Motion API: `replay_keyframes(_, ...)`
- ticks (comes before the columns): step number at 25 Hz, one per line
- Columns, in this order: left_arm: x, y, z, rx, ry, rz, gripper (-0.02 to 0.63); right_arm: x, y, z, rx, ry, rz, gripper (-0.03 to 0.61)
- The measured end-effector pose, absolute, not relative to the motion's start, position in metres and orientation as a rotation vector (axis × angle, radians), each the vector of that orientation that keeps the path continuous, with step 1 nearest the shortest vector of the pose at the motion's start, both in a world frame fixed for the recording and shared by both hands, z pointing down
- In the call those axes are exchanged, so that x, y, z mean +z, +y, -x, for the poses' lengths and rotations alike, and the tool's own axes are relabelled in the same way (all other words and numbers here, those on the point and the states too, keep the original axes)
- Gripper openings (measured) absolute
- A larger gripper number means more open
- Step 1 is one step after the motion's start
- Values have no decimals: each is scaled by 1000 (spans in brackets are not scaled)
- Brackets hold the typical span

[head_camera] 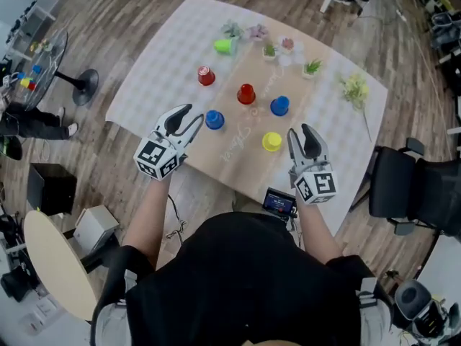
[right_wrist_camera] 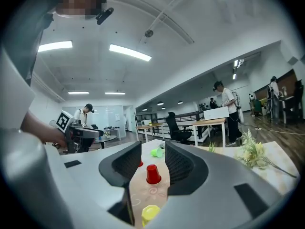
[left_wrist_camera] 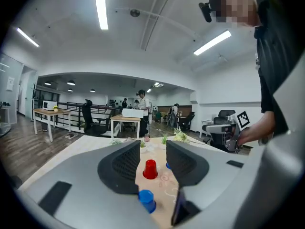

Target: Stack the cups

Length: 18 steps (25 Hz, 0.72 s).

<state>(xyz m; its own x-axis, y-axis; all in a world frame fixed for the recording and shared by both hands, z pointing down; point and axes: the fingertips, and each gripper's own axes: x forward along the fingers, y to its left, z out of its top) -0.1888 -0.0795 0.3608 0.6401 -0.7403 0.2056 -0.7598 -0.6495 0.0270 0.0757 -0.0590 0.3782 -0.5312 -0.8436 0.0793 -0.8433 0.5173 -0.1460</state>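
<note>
blue cup (head_camera: 214, 120) and yellow cup (head_camera: 271, 141) are faced by left hand-held gripper (head_camera: 194, 114) and right hand-held gripper (head_camera: 299, 130), both part-open, empty; a first grasp is judged due.

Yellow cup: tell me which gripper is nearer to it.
Right. The right gripper is just beside the yellow cup, to its right in the head view. The left gripper is farther off, by a blue cup.

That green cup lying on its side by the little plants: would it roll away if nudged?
Probably: the green cup lies on its side, so a nudge would likely roll it. It looks like thin plastic, so it is likely light and easy to squash. The tablecloth may slow it slightly.
</note>
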Motion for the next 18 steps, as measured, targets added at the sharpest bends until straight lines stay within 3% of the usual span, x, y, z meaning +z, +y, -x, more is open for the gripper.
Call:
replay_keyframes(7, 374, -179, 178, 462, -1104, -2793, 155, 401, -114, -92, -335, 2703, 1576, 164)
replay_keyframes(15, 400, -299, 206, -290, -1010, -2047, 155, 419, -144, -105, -442, 2647, 1619, 163)
replay_keyframes(18, 428, -330, 212, -442, -1015, -1777, 156, 424, -149, -106, -488, 2651, 1620, 161)
